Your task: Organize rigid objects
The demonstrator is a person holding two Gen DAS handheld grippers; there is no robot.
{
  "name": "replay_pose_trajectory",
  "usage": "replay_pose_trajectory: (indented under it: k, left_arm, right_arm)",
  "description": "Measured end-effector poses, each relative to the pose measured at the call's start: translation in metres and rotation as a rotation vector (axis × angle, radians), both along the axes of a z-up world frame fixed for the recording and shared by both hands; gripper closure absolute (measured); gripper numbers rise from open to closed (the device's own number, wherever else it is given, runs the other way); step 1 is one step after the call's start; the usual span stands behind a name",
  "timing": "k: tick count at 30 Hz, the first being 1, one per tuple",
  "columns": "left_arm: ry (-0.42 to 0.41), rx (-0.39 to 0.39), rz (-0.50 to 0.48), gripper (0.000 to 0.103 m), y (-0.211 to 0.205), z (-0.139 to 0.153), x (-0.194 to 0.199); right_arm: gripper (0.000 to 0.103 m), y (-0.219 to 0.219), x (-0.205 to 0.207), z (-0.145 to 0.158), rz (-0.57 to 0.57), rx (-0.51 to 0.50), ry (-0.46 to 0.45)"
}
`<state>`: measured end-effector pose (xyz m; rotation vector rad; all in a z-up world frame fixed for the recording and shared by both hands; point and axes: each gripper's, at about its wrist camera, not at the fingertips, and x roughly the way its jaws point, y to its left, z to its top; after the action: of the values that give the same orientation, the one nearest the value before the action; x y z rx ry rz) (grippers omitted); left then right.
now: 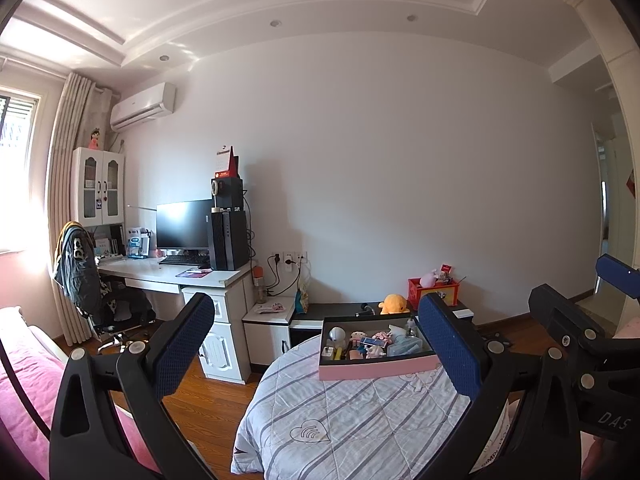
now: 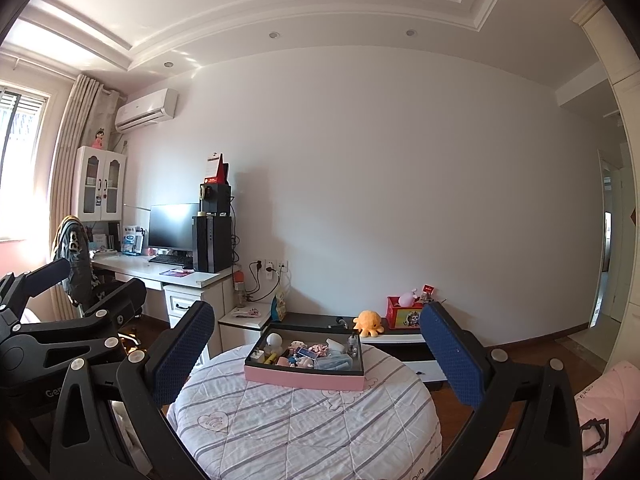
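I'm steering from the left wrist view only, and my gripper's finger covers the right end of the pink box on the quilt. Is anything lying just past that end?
Observer: No. The right wrist view shows the pink box whole, with only striped quilt beside its right end.
Operator: Is the right gripper holding anything?
Observer: No. The right gripper is open and empty.
Operator: And the red box that my finger clips?
Observer: The red box has a cartoon figure on its front.
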<state>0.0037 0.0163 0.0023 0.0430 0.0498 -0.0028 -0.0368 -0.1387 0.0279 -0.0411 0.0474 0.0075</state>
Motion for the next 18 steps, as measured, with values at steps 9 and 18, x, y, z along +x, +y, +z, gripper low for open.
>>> replay_pose_trajectory:
  k: [9,18]
  left_arm:
    - [-0.009,0.003,-0.005,0.000,-0.0002,-0.0001,-0.0008]
    - [-0.007,0.004,-0.005,0.000,-0.0001,-0.0002,0.0001]
  right_arm:
    - [0.000,0.0029,-0.0027,-0.0016,-0.014,0.001,-0.001]
    - [0.000,0.0039,-0.0020,-0.0020,-0.016,0.002,0.000]
